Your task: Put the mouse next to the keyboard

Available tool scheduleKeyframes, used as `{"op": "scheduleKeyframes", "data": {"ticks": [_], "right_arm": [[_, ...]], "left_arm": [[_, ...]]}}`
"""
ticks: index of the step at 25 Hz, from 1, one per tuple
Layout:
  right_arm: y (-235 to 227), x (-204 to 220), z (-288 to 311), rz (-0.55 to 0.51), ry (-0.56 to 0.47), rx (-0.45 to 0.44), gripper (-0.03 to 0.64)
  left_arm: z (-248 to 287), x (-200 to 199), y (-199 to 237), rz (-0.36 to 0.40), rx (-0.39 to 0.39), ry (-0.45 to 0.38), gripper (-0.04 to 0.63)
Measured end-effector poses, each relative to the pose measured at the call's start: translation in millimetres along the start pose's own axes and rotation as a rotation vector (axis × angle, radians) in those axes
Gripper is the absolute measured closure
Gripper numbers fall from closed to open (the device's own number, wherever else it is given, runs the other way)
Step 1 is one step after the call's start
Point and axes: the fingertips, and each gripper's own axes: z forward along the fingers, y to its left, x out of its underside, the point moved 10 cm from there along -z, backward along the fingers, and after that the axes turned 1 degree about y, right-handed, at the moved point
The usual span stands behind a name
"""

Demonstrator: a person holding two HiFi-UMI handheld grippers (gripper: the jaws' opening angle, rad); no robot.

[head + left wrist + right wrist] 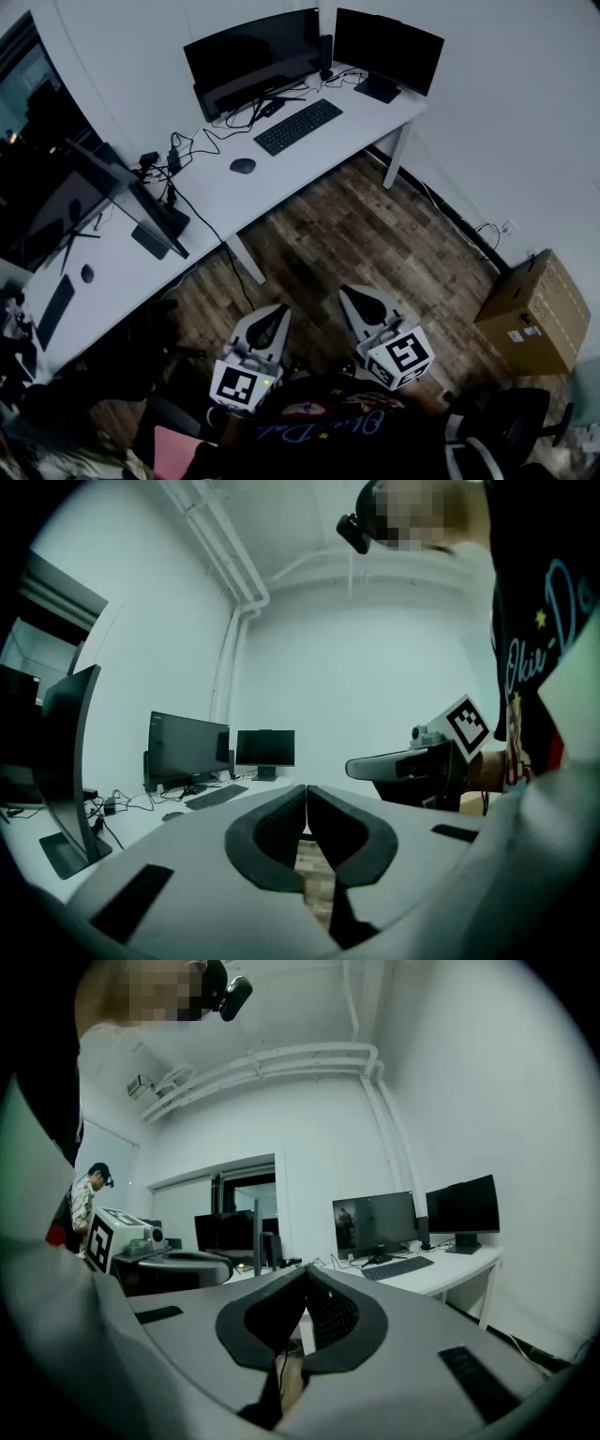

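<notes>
The left gripper (277, 311) and right gripper (352, 294) hang over the wooden floor (375, 234), both pinched closed on nothing. Far off, the mouse (243, 166) lies on the white desk (225, 202), left of the keyboard (298, 127), seemingly apart from it.

The left gripper (277, 311) and right gripper (351, 293) are pale grey wedge-shaped shells with black ribbed pads (272, 841), each bearing a white cube (242, 386) of black square markers. The person's shirt (323, 427) is black with blue script lettering and a small yellow star
</notes>
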Motion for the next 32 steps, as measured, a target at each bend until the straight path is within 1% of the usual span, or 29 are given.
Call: {"op": "scheduleKeyframes", "data": {"ticks": [7, 17, 18, 20, 23, 27, 32], "right_arm": [[-5, 3, -3, 0.008, 0.003, 0.003, 0.618], [-22, 5, -16, 0.009, -0.012, 0.051, 0.615], [-23, 5, -17, 0.011, -0.01, 0.052, 0.605], [-27, 6, -20, 0.012, -0.003, 0.053, 0.53], [-33, 8, -25, 0.017, 0.006, 0.054, 0.525], [-40, 10, -31, 0.025, 0.018, 0.052, 0.486], [-57, 14, -47, 0.036, 0.018, 0.055, 0.468]], "left_arm": [[4, 2, -2, -0.002, -0.005, 0.003, 0.592], [19, 3, -12, -0.003, 0.021, 0.01, 0.592], [21, 3, -13, -0.002, 0.023, 0.01, 0.592], [24, 3, -16, 0.0, 0.024, 0.011, 0.592], [29, 3, -22, 0.002, 0.027, 0.013, 0.592], [37, 3, -28, 0.004, 0.025, 0.017, 0.592], [49, 3, -45, 0.007, 0.027, 0.021, 0.592]]}}
